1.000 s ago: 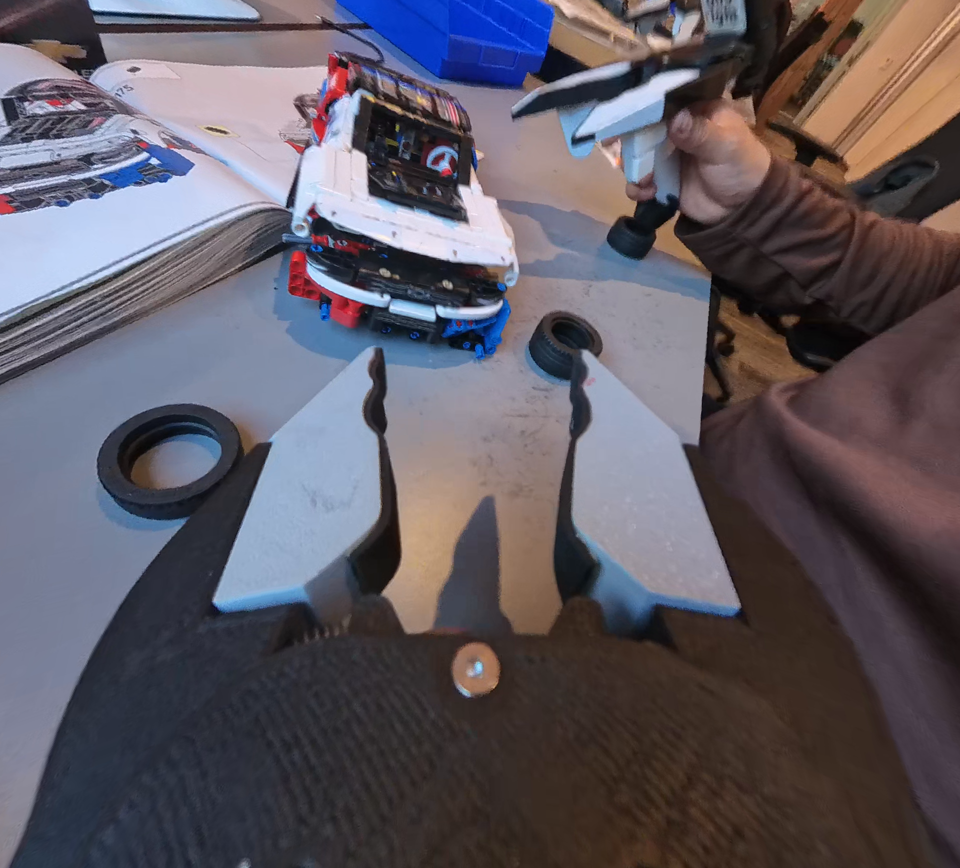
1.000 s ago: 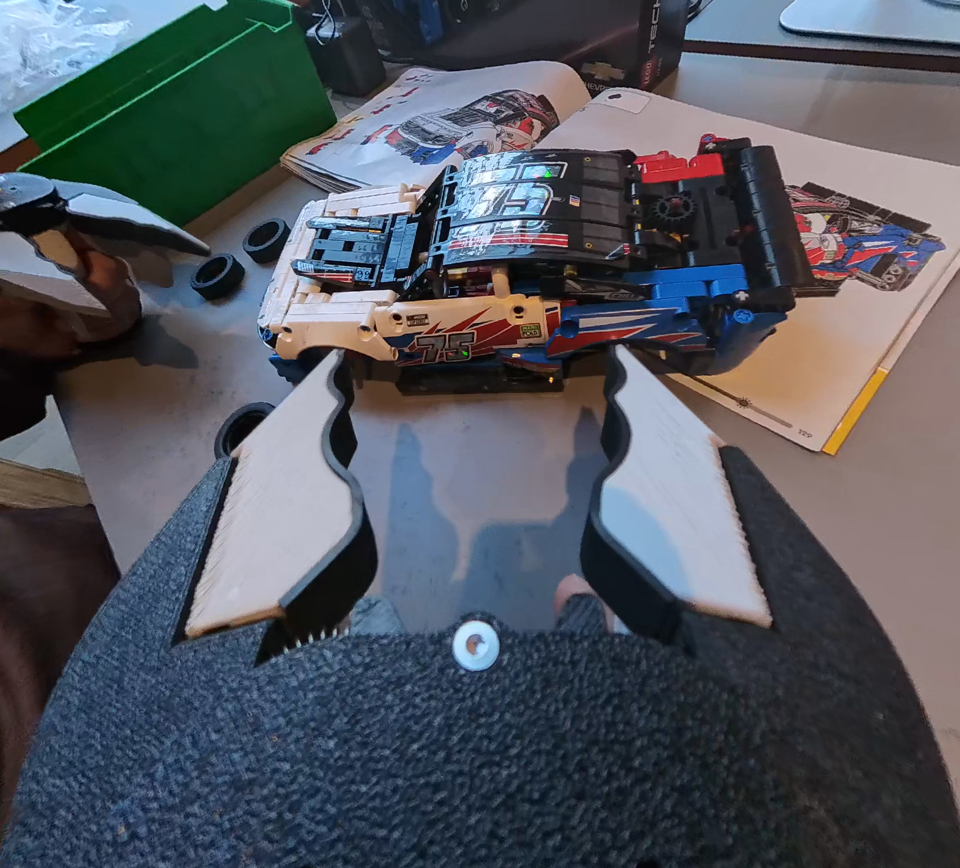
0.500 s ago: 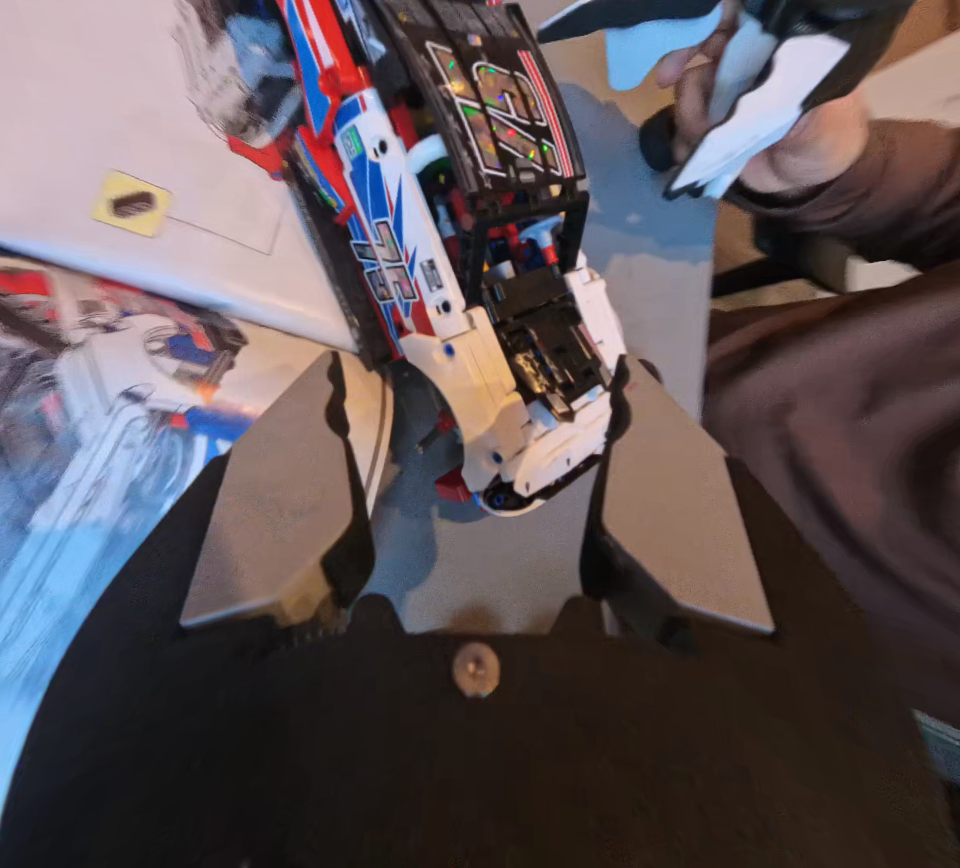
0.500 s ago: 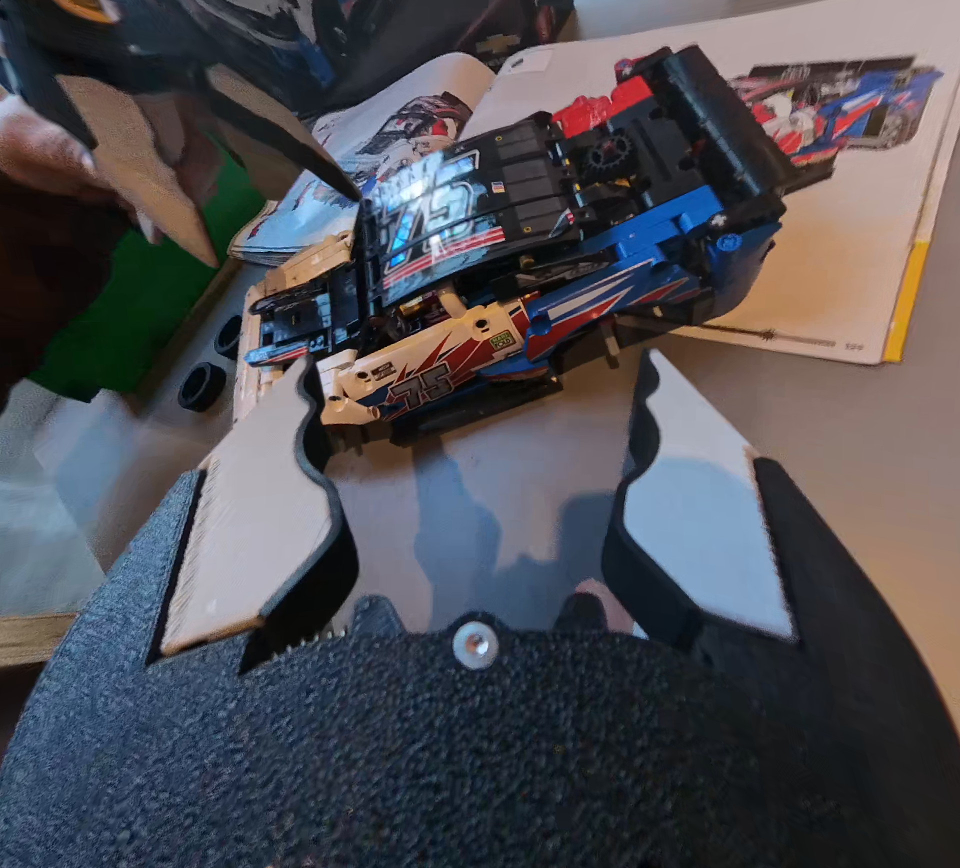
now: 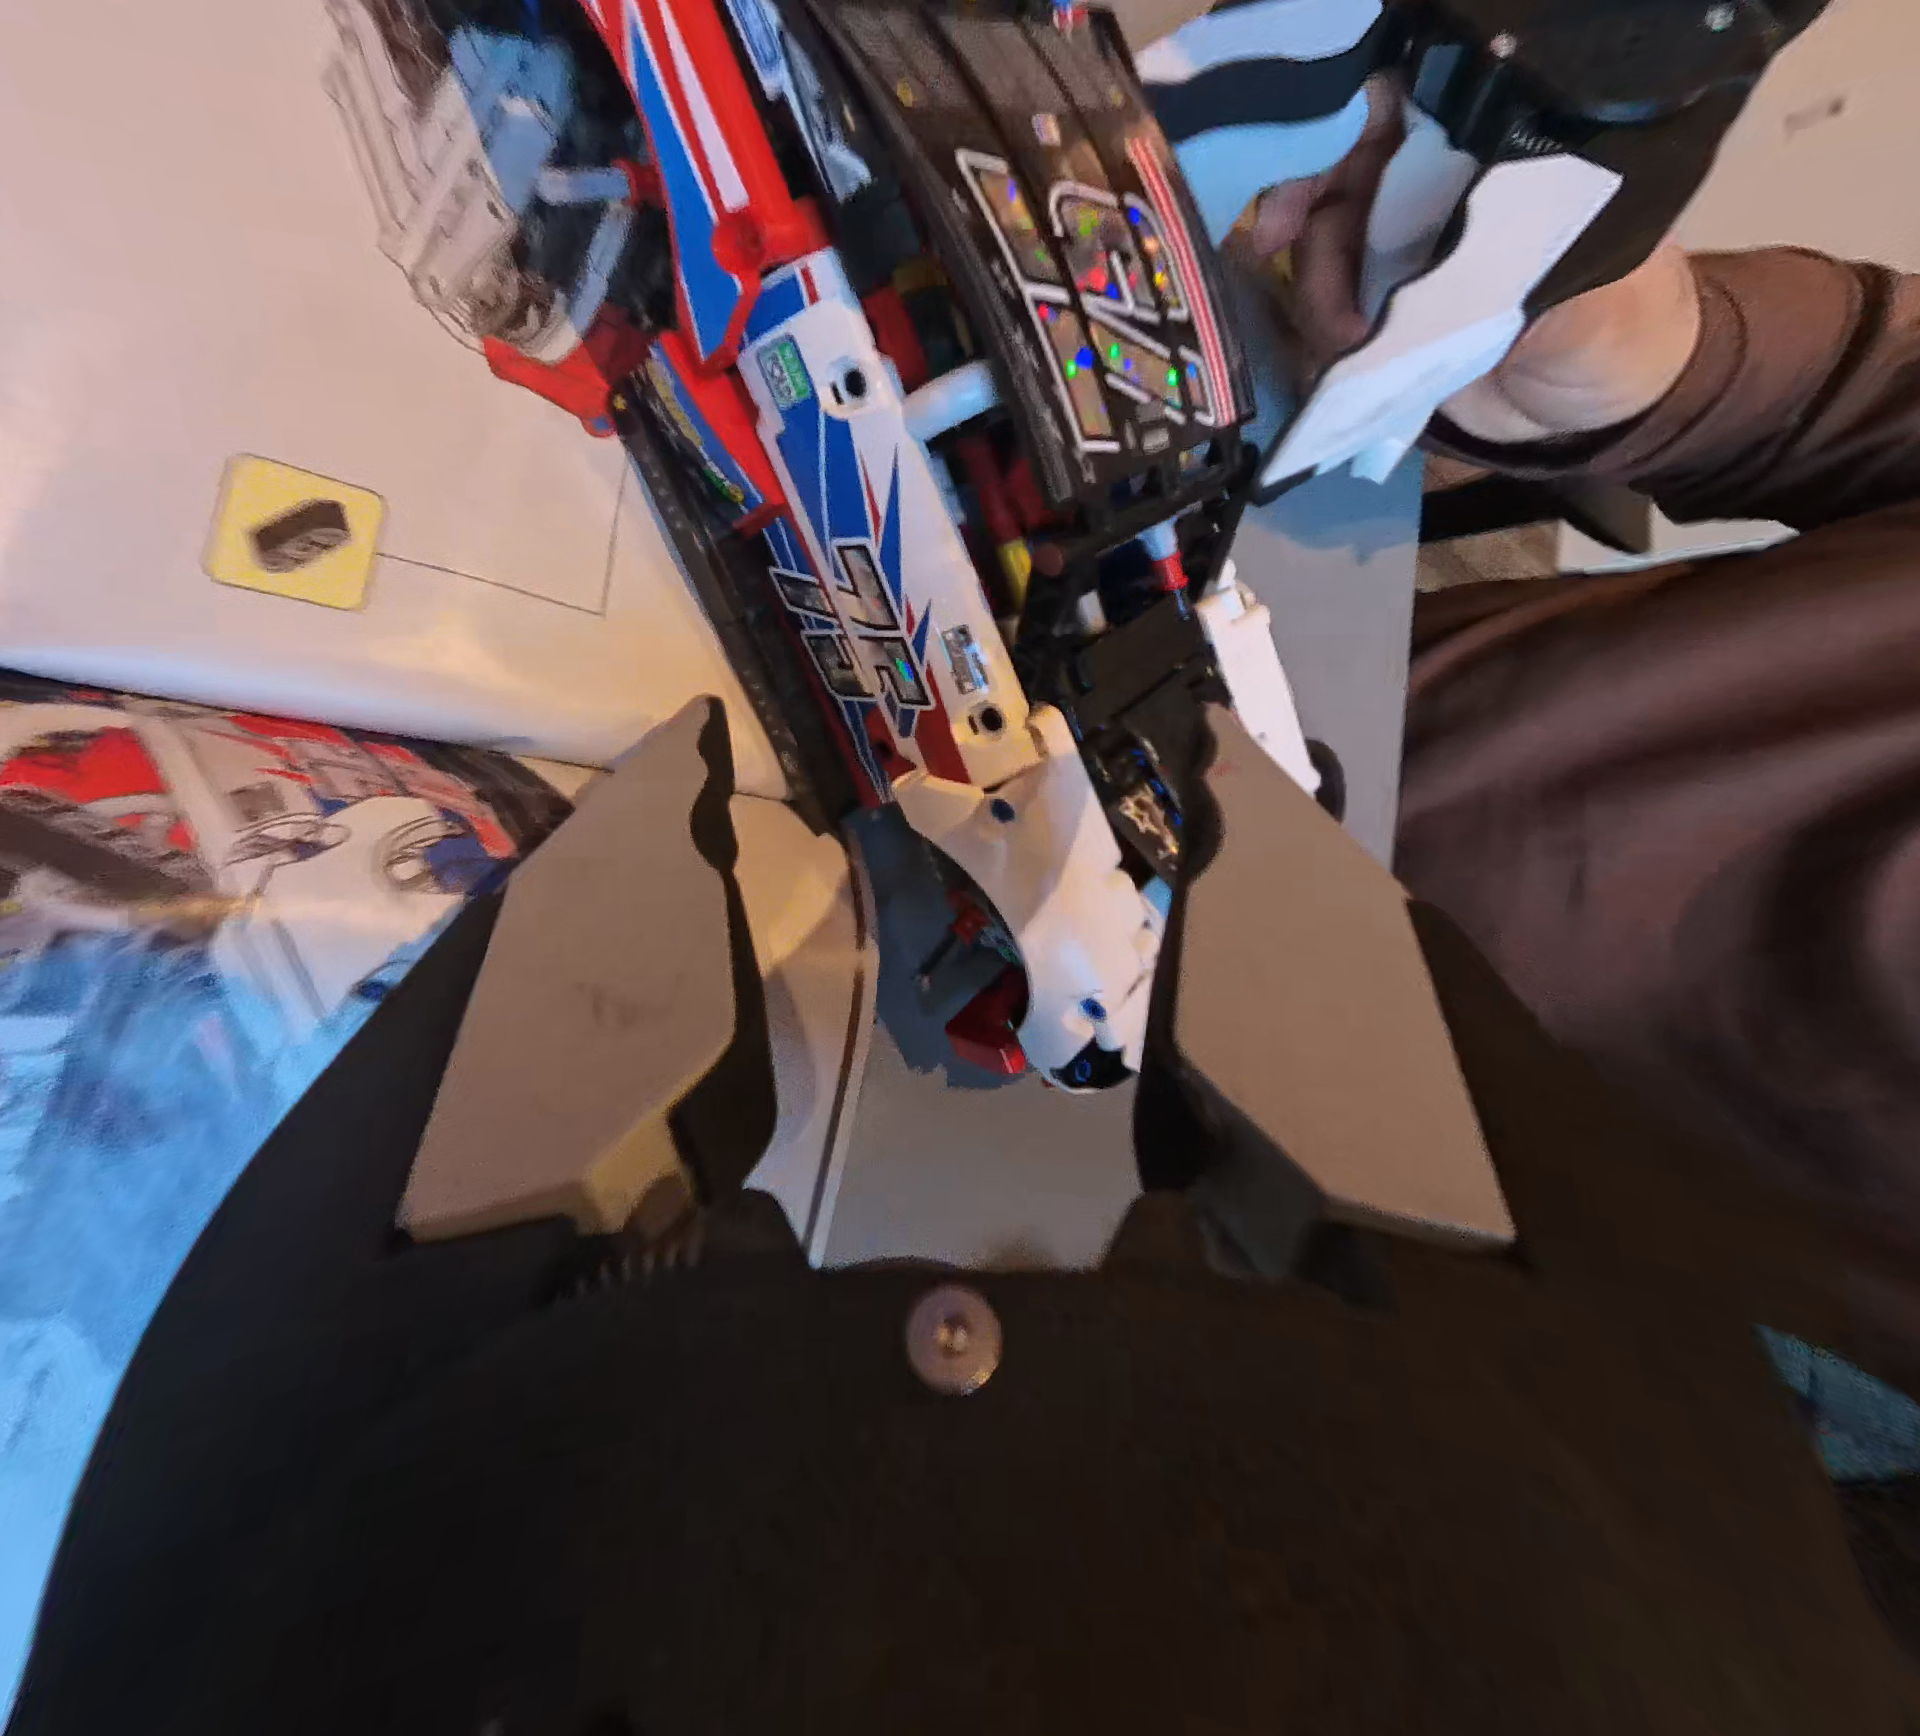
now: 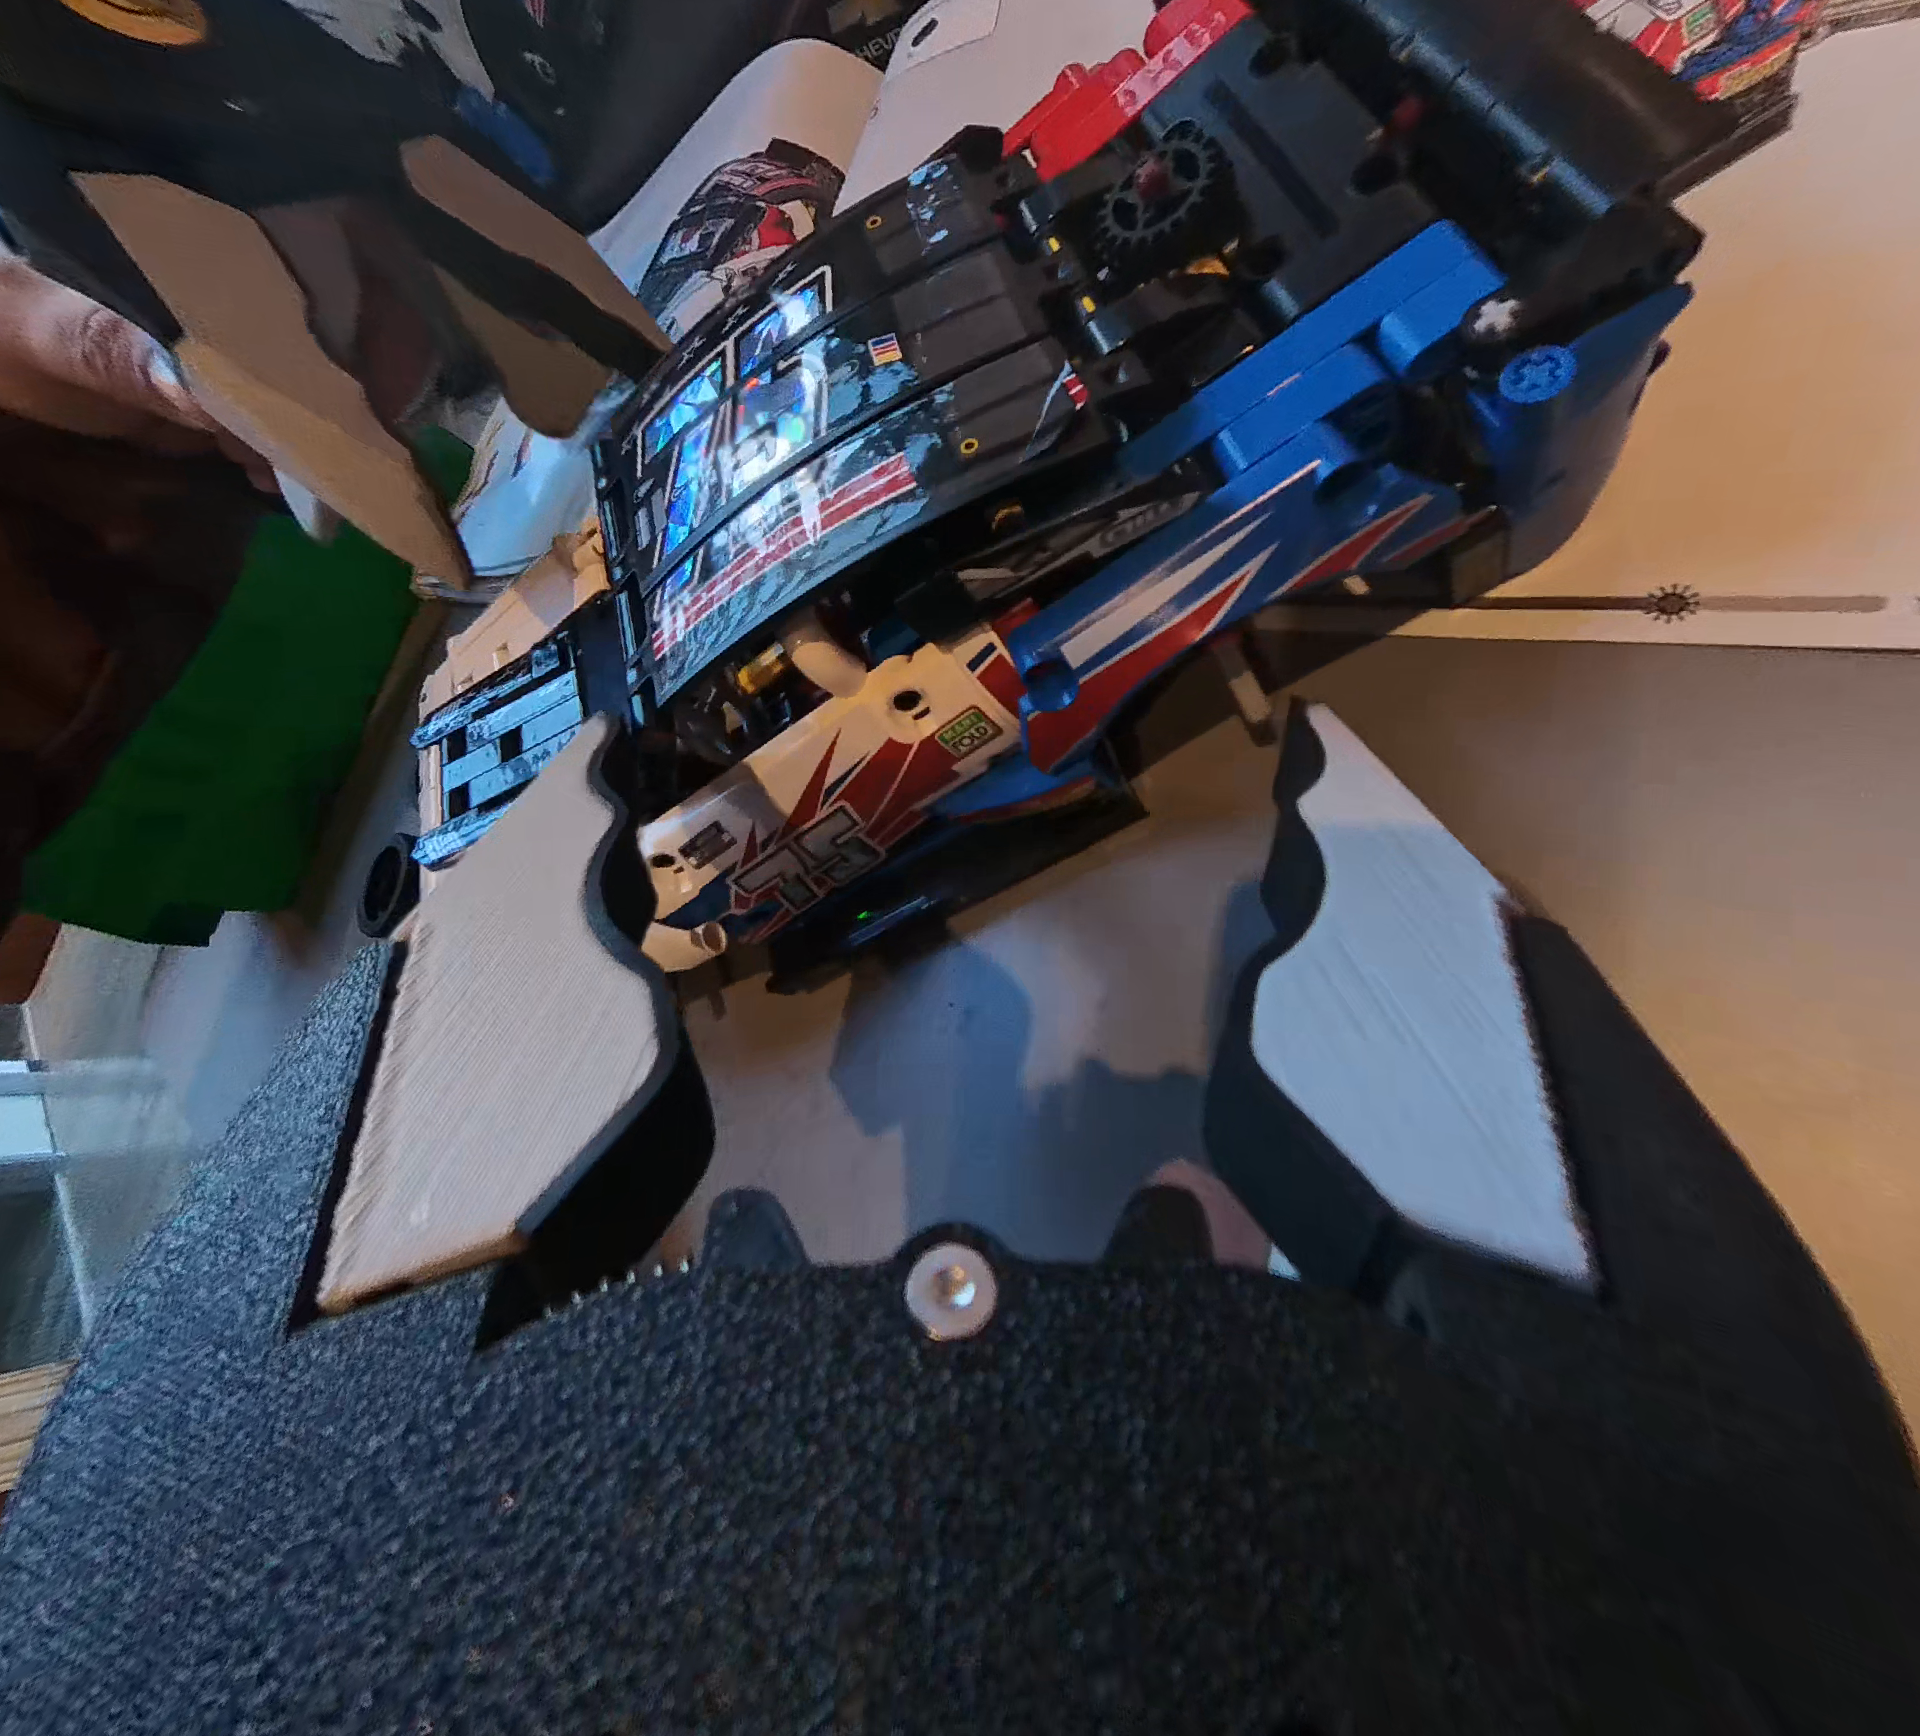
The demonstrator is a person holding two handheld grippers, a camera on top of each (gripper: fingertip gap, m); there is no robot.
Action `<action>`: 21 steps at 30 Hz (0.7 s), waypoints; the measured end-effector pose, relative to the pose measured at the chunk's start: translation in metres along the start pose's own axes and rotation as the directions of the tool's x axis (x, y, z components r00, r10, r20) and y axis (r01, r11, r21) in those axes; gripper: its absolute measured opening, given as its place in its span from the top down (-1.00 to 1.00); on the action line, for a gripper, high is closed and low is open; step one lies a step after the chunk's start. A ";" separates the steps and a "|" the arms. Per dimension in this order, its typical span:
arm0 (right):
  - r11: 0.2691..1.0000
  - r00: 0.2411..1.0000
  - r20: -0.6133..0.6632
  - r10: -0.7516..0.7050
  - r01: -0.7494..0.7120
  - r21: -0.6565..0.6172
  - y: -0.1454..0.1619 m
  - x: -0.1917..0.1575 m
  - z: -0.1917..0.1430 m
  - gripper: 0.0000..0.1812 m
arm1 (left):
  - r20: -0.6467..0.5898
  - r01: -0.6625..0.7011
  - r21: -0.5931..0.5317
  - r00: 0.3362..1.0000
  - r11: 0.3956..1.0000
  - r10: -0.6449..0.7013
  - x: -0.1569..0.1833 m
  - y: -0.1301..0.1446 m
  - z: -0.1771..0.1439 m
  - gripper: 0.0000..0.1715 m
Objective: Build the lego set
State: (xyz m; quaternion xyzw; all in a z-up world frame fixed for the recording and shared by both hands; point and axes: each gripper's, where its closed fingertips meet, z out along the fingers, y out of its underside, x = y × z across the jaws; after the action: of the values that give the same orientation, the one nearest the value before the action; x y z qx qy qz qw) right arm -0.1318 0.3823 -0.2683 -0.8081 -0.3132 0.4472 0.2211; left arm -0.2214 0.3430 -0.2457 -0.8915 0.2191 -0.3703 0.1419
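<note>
Lego car (image 5: 914, 460) lies on the grey table (image 6: 1714, 803), partly over the open instruction book (image 5: 260, 180), with no wheels on its axles. Its white nose sits between the fingers of the left gripper (image 5: 961, 845), whose jaws stand wide and do not press on it as far as I can see. The right gripper (image 6: 940, 865) also stands wide open, low beside the car's white and red flank, holding nothing.

I judge that the step in hand is to take hold of the body so that tyres can go on. To do it well, close on firm side beams and not on the thin black roof panels (image 6: 821, 460), and keep the car level.

One loose black tyre (image 6: 387, 886) shows by the green bin (image 6: 229, 751). The underside of the car is hidden, and the book's pages are blurred.
</note>
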 end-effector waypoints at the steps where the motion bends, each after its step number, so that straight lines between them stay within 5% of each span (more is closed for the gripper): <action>1: 1.000 1.000 -0.002 -0.002 0.002 0.003 -0.001 0.001 -0.001 -0.34 | 0.033 0.005 0.019 0.999 1.000 -0.006 -0.003 -0.003 -0.004 0.01; 11: 0.999 0.999 0.033 0.042 -0.042 0.004 0.003 -0.004 -0.002 -0.30 | 0.114 0.040 -0.148 0.993 0.988 -0.023 -0.015 0.014 0.007 0.00; 16: 0.998 0.996 0.052 0.065 -0.066 0.008 0.007 -0.008 -0.006 -0.29 | 0.145 -0.004 -0.052 0.989 0.999 0.011 -0.014 -0.015 -0.011 -0.04; 21: 0.996 0.993 0.082 0.083 -0.085 0.022 0.007 -0.012 -0.004 -0.28 | 0.077 0.010 -0.075 0.997 0.997 -0.005 -0.017 -0.017 0.003 -0.13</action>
State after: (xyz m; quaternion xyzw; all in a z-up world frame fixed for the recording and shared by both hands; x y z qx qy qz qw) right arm -0.1309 0.3689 -0.2632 -0.7988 -0.2819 0.4927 0.1995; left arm -0.2252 0.3661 -0.2508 -0.9106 0.2240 -0.3278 0.1151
